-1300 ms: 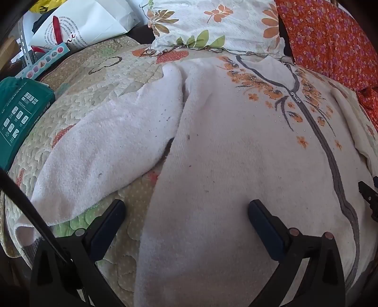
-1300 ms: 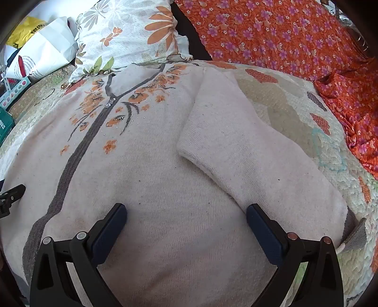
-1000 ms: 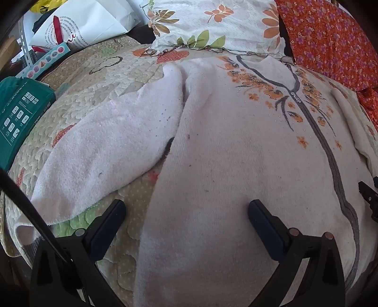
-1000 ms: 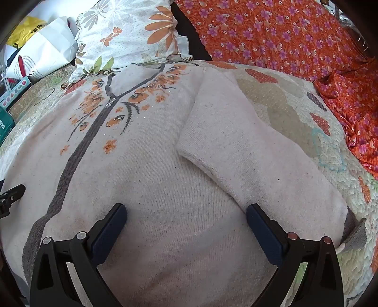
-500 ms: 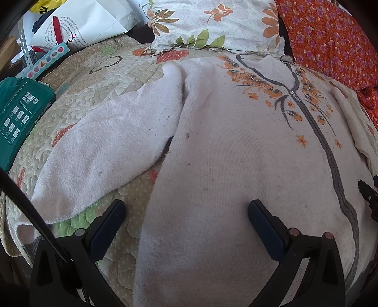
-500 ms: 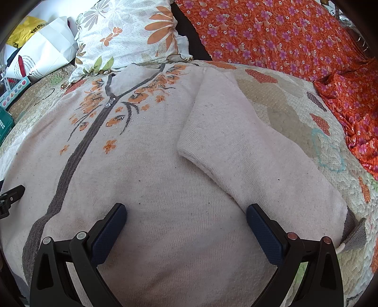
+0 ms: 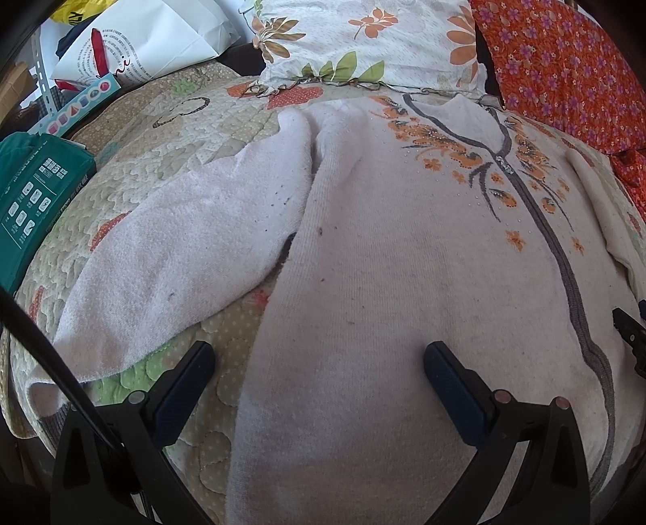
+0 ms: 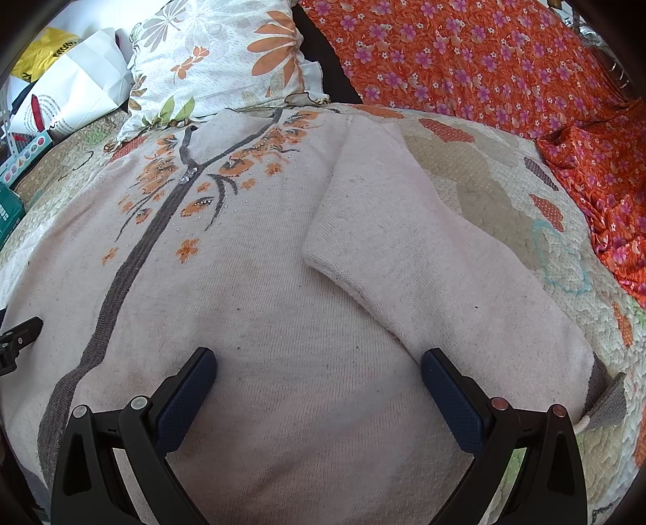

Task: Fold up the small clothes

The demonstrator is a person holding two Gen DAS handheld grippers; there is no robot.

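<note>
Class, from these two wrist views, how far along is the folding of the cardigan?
Done: the cardigan lies flat, front up, on the quilt. In hand: nothing; the left gripper and right gripper are open above it. Left: both sleeves are unfolded, spread outward; every fold remains.

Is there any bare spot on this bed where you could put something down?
Yes: bare quilt between the cardigan's right sleeve and the orange floral cloth, and quilt between the left sleeve and the green box. The cardigan fills the middle; the pillow and white bag crowd the head.
</note>
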